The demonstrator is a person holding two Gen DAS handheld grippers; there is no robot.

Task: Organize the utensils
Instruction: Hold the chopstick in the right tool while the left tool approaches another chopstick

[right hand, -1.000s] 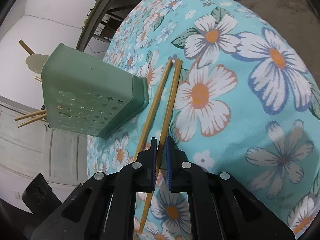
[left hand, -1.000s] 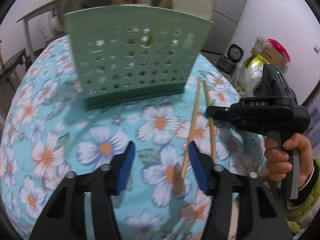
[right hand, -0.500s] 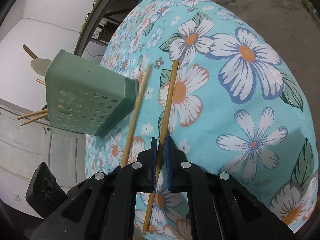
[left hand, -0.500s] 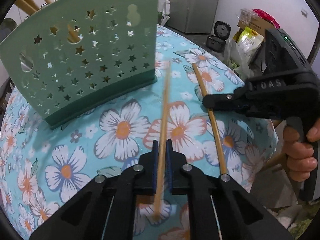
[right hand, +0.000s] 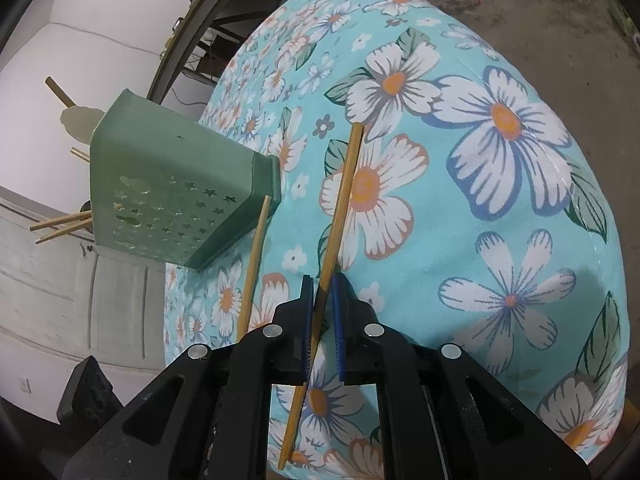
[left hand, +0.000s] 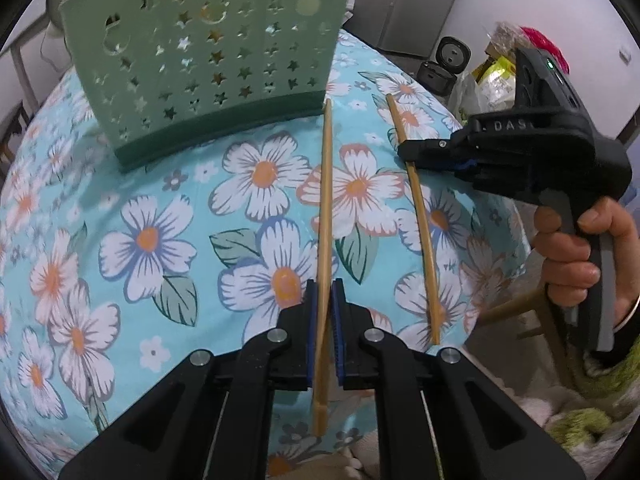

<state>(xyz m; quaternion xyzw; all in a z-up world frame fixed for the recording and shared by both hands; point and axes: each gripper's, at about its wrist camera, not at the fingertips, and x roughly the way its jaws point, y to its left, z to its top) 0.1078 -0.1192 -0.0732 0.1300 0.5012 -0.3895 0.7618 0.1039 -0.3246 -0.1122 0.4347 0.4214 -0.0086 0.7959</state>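
Floral tablecloth [left hand: 152, 240] w/ green holder [left hand: 208, 56]; each hand-held gripper [left hand: 324, 292] [right hand: 323, 286] clamps own chopstick [left hand: 326, 208] [right hand: 340, 200].

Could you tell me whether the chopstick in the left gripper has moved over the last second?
Yes: the left chopstick has swung apart from the right chopstick, toward the green holder.

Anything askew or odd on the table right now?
Nothing damaged or spilled. The two chopsticks sit apart, one pinched by the left gripper, the other by the right gripper. The green holder stands upright on the tablecloth.
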